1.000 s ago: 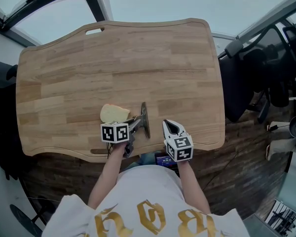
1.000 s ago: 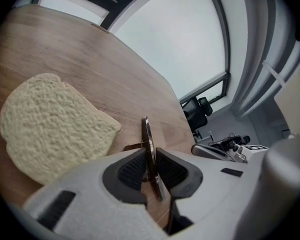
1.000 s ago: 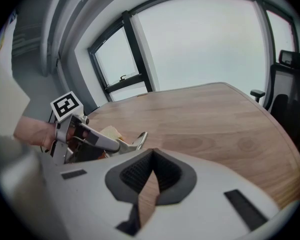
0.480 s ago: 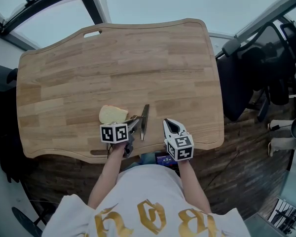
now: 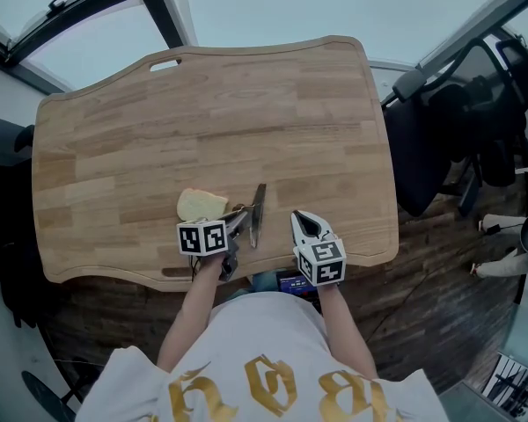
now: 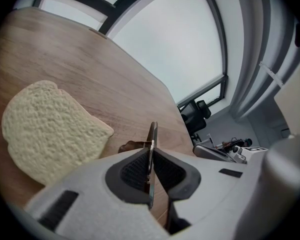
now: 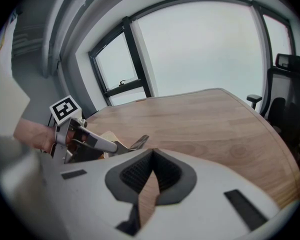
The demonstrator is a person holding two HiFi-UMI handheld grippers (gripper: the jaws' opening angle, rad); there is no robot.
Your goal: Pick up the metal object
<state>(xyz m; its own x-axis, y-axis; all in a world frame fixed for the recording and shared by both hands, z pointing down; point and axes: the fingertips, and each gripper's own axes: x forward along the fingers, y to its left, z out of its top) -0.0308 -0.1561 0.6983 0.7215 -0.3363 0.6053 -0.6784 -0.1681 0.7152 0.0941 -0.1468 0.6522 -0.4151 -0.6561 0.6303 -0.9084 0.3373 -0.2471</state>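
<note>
The metal object (image 5: 256,214) is a thin flat blade standing on edge just above the wooden table (image 5: 246,104). My left gripper (image 5: 244,220) is shut on it near the table's front edge. In the left gripper view the blade (image 6: 152,136) runs up between the dark pads (image 6: 135,171) of the left gripper (image 6: 150,170). A slice of bread (image 5: 201,205) lies flat just left of the blade, large in the left gripper view as bread (image 6: 45,129). My right gripper (image 5: 304,225) hovers to the right, shut with nothing in it; from the right gripper (image 7: 151,171) I see the blade (image 7: 138,143).
A black office chair (image 5: 458,130) stands off the table's right edge. A handle slot (image 5: 165,62) is cut near the table's far left corner. Large windows lie beyond the far edge. The person's torso is close against the front edge.
The blade has swung in my left gripper, its far end now tipping right instead of left. The right gripper has stayed where it was.
</note>
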